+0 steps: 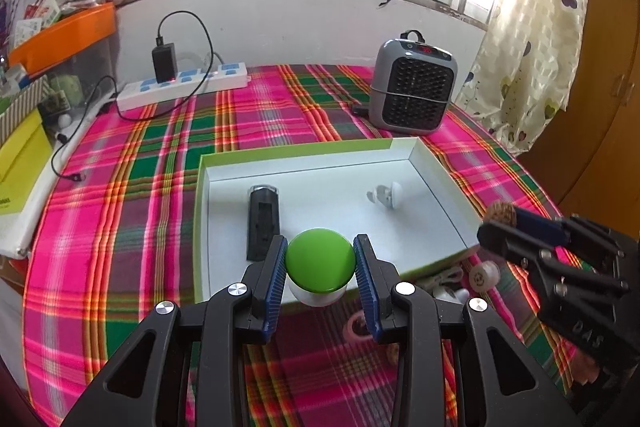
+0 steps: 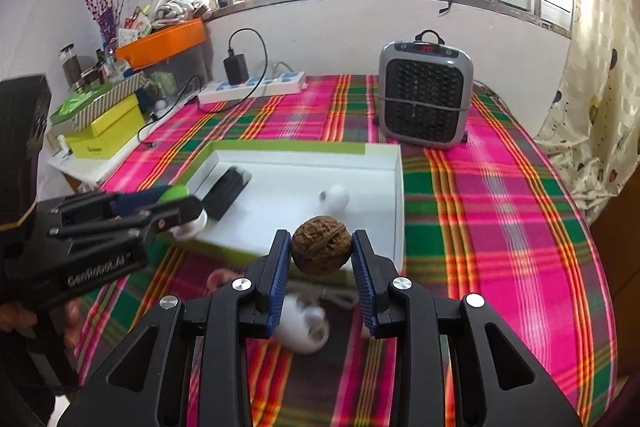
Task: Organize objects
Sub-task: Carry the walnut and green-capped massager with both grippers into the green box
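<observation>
Left wrist view is showing the left gripper (image 1: 320, 261) clamping a green-capped white knob (image 1: 320, 265) between its blue pads, hovering over the near wall of the white tray (image 1: 434, 163); right wrist view is showing the right gripper (image 2: 321, 253) clamping a brown walnut (image 2: 321, 245), hanging just short of the tray's near edge. Tray contents: a black rectangular block (image 1: 263, 223) lying at the left, a small white rounded piece (image 1: 386, 195) lying at the right, open white floor between and in front of them. Risks, as judged: both held items being round, either is likely rolling once let go, the walnut toward the white piece, the knob toward the block; a release short of the near wall is dropping the item onto the plaid cloth (image 1: 132, 211), where loose white items (image 2: 304, 327) and a pink ring (image 1: 356, 327) are already lying. The two grippers are working close side by side, so a sideways drift is risking a knock. Clearances: a grey heater (image 1: 414, 83) standing beyond the tray's far right corner, a power strip (image 1: 184, 85) lying far left, both well apart from the tray.
</observation>
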`<move>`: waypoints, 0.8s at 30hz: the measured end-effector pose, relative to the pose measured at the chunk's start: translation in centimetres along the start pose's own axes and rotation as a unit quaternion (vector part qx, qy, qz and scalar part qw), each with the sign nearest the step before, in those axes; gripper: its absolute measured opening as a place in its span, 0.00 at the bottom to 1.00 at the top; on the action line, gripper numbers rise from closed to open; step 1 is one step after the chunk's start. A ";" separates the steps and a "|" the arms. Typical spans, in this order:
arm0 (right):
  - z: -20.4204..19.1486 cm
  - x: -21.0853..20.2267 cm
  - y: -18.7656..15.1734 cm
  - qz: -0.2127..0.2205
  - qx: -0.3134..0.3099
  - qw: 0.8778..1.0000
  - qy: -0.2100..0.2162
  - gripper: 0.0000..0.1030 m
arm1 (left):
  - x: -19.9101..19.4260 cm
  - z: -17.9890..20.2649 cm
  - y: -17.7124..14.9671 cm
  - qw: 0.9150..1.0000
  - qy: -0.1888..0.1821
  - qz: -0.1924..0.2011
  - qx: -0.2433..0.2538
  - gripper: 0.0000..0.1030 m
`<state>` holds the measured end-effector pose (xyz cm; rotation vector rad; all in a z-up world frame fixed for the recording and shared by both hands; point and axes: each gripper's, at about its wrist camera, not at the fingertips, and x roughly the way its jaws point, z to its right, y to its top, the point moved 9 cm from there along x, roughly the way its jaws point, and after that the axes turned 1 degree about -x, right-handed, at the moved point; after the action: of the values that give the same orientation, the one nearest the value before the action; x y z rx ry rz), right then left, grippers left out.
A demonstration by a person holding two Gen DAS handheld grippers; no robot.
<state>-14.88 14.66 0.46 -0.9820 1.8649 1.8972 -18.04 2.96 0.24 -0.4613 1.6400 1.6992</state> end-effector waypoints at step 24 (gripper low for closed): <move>3.1 9.3 4.4 -0.050 -0.006 0.999 -0.004 0.32 | 7.1 -0.5 2.9 1.000 0.009 -0.028 0.000 0.30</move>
<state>-25.17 14.89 -2.54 -1.0496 1.7681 1.8547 -24.97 4.41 -2.68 -0.5202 1.6244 1.6579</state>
